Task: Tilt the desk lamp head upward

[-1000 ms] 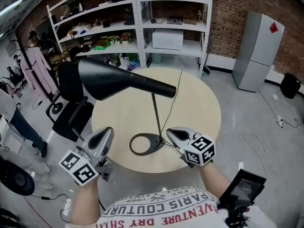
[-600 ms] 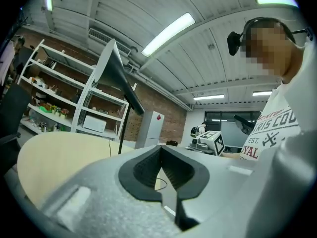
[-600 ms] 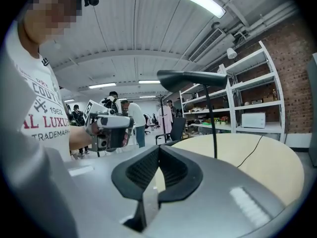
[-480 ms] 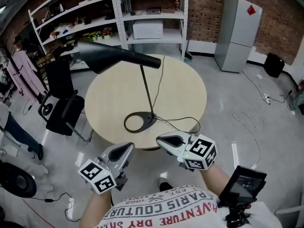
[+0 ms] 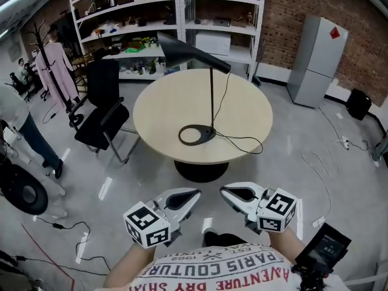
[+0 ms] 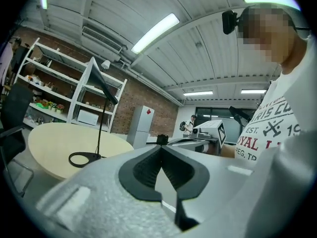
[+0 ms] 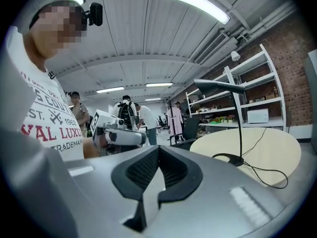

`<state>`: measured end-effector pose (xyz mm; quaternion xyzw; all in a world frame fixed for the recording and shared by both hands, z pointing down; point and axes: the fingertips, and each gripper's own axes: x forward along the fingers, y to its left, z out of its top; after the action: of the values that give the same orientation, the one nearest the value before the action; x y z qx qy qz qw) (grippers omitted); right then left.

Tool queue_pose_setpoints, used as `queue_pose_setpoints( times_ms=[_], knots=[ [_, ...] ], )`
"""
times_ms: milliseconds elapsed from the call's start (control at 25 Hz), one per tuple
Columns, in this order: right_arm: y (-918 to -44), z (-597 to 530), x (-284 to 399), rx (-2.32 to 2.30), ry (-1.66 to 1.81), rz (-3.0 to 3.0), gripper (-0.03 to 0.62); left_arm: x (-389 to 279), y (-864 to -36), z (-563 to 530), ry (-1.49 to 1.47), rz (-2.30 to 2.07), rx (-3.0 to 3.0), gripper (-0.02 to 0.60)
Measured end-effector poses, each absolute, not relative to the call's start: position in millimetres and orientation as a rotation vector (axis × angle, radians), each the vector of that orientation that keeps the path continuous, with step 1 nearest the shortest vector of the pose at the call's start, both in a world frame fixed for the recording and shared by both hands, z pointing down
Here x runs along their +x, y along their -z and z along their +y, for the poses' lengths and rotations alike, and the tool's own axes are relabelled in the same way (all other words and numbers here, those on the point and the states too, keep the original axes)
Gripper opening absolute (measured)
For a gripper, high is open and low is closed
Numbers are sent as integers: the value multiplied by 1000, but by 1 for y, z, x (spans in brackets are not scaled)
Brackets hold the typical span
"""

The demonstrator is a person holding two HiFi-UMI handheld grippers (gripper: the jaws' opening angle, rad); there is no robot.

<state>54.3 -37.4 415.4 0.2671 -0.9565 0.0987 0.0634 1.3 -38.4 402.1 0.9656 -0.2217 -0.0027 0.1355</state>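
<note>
A black desk lamp stands on a round beige table [image 5: 242, 108], with its ring base [image 5: 197, 134] near the front, a thin upright stem [image 5: 211, 99] and a cone head [image 5: 185, 53] reaching left. Both grippers hang over the floor, well short of the table. My left gripper [image 5: 197, 194] and right gripper [image 5: 223, 191] are side by side, both shut with nothing in them. The left gripper view has the lamp base [image 6: 84, 158] far off beyond the left gripper [image 6: 161, 148]. In the right gripper view the lamp head [image 7: 218, 87] is far beyond the right gripper [image 7: 157, 148].
The lamp's cord [image 5: 242, 141] trails across the table to the right. A black office chair [image 5: 103, 111] stands left of the table, white shelves [image 5: 163, 17] behind it, and a grey cabinet [image 5: 318, 59] at right. A person [image 5: 18, 132] stands at far left. Cables [image 5: 321, 162] lie on the floor.
The view has backed away from the table. Both grippers, which were at the table edge by the lamp base, are now over the floor, closer together and still shut.
</note>
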Motion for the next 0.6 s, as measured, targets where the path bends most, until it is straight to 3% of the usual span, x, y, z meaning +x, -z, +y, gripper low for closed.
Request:
queue_pose_setpoints(
  times_ms=[600],
  knots=[
    [-369,54,65,788,-226,-2926,6,9,-355,56,45,-674,2810,2]
  ],
)
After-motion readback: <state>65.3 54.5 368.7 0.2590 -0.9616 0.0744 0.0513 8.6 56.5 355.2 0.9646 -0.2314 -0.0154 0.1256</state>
